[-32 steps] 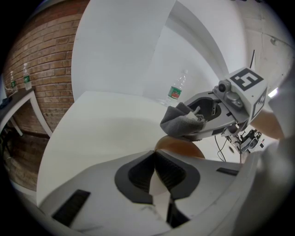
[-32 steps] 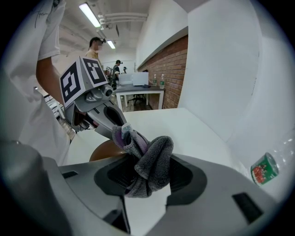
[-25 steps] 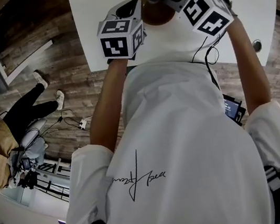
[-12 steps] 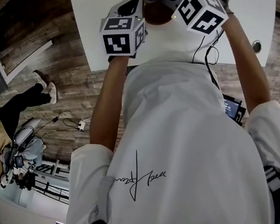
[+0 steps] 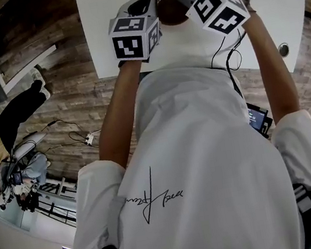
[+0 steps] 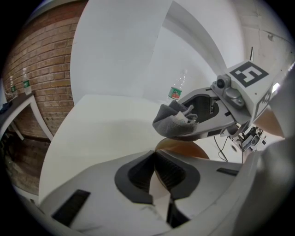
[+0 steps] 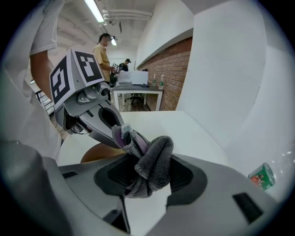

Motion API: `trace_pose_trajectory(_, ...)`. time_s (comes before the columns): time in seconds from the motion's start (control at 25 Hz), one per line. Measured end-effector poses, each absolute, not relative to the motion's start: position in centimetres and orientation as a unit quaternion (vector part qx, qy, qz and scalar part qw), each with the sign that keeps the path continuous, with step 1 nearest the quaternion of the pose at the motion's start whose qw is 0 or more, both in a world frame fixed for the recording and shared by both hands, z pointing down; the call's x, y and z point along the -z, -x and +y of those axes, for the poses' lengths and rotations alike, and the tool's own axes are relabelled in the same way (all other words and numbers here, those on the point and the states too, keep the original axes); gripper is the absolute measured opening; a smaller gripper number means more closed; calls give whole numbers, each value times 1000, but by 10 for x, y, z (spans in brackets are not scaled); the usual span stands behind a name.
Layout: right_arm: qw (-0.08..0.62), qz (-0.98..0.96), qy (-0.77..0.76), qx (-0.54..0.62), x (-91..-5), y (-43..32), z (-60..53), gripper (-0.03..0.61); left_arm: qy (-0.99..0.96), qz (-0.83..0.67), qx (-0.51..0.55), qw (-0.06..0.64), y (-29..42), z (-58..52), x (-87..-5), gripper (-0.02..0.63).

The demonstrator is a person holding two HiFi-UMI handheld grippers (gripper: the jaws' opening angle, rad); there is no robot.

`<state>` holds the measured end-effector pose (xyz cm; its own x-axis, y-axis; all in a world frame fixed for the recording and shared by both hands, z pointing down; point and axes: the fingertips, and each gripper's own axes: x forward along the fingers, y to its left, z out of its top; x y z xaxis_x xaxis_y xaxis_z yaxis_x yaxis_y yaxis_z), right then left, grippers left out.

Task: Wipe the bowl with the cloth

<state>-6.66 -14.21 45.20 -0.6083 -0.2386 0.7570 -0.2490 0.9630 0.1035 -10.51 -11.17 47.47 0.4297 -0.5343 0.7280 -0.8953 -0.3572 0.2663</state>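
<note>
The left gripper [image 6: 156, 159] was pinched shut on the near rim of the bowl [image 6: 184, 148]. The thin brown edge ran up between its pads and the bowl was held tilted above the table [image 6: 106, 124]. To its right, the right gripper [image 7: 148, 170] was clamped on the cloth [image 7: 156, 147], a grey wad bulging up out of its jaws. From the left gripper view the cloth hung just over the bowl's far side, near the rim. No view showed whether it touched the inner wall.

By my reading, both grips were made and the cloth had been brought to the bowl, so the wiping was either about to start or under way. The bowl's inside was mostly hidden, so how much had been wiped could not be judged, and the rubbing strokes looked to be what was left.
</note>
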Motion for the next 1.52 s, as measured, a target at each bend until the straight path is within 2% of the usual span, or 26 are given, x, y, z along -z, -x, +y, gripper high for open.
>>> trace_pose_trajectory(1.52,404,-887,-213,-72,-453,15,-137,184,-765,-488,-272,322,99,-111,-474,12)
